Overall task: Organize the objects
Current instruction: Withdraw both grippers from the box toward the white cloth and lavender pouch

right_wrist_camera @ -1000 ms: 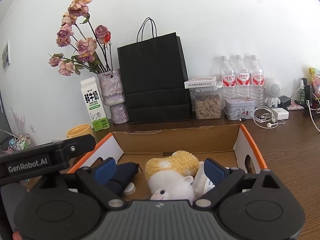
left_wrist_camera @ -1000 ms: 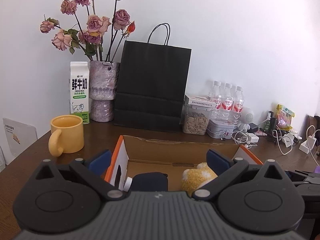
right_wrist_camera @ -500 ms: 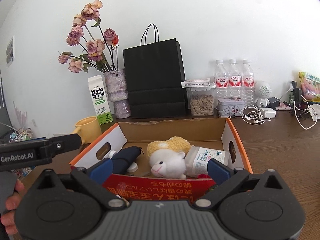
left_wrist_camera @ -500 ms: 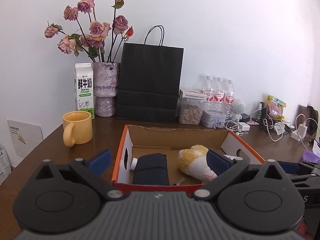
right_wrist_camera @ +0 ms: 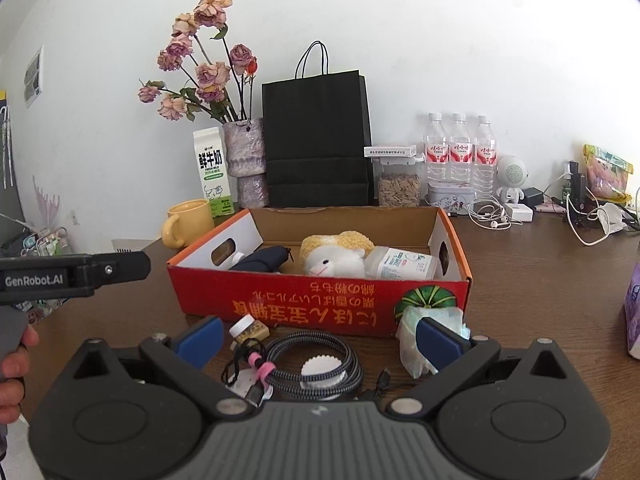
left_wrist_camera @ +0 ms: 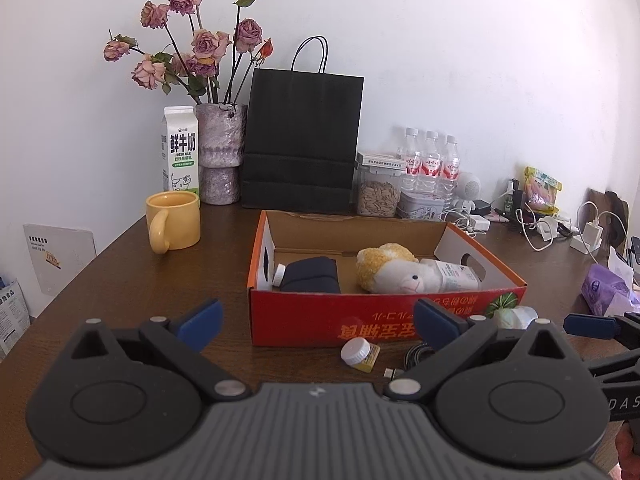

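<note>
A red-fronted cardboard box (left_wrist_camera: 372,320) (right_wrist_camera: 320,308) stands mid-table. Inside it lie a dark blue pouch (left_wrist_camera: 312,276), a plush sheep (left_wrist_camera: 394,274) (right_wrist_camera: 334,258) and a plastic bottle (right_wrist_camera: 400,264). My left gripper (left_wrist_camera: 318,322) is open and empty, short of the box's near wall. My right gripper (right_wrist_camera: 320,338) is also open wide and holds nothing. On the table between its fingers lies a coiled braided cable (right_wrist_camera: 316,368). A small yellow bottle with a white cap (right_wrist_camera: 248,328) (left_wrist_camera: 360,354) is beside it, and a crumpled white wrapper (right_wrist_camera: 412,348) touches the right fingertip's side.
Along the wall behind the box are a yellow mug (left_wrist_camera: 174,220), a milk carton (left_wrist_camera: 180,156), a vase of roses (left_wrist_camera: 220,152), a black paper bag (left_wrist_camera: 304,140), a seed jar (right_wrist_camera: 398,184) and water bottles (right_wrist_camera: 460,152). Chargers and cords (right_wrist_camera: 580,220) clutter the right side.
Both grippers have drawn back from over the box toward the table's near side. The box's red front, the cable, the small bottle and the wrapper have come into view.
</note>
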Motion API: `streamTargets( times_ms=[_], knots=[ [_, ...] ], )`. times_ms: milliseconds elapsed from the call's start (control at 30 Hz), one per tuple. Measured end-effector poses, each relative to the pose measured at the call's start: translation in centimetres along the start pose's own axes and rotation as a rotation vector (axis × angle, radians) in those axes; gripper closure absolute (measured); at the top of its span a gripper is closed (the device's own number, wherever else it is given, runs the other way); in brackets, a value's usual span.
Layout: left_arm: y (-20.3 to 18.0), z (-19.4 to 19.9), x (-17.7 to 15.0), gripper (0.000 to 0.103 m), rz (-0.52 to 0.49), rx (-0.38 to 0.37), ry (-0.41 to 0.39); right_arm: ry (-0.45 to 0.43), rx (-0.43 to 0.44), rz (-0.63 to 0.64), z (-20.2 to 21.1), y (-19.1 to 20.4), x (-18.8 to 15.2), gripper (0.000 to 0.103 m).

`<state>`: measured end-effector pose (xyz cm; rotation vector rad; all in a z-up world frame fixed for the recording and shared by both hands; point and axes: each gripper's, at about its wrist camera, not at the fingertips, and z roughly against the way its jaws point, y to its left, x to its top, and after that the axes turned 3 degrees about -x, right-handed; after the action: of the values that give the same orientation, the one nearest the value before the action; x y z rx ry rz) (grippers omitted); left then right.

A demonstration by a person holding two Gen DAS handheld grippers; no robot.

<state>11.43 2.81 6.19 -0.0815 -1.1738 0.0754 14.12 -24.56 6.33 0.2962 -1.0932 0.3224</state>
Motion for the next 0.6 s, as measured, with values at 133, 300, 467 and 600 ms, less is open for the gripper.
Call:
streamTargets(
  times_ms=[133, 300, 467, 600],
  knots=[
    [0.4, 0.6, -1.2, 0.0, -0.002, 0.004, 0.025, 0.033, 0.005, 0.021, 0.5, 0.5, -1.5, 0.0],
    [0.9, 1.1, -2.8, 0.0, -0.006, -0.004, 0.061, 0.086, 0.026, 0.031, 0.4, 1.2, -3.2, 0.0],
    [1.2, 1.5, -4.5, 0.0, -0.01, -0.001, 0.105, 0.143, 0.063, 0.047, 0.2, 2.3, -4.8, 0.0],
    [1.7, 1.9, -5.5, 0.0, 0.003, 0.017, 0.128, 0.173, 0.094, 0.067, 0.4, 3.3, -5.7, 0.0]
  ],
)
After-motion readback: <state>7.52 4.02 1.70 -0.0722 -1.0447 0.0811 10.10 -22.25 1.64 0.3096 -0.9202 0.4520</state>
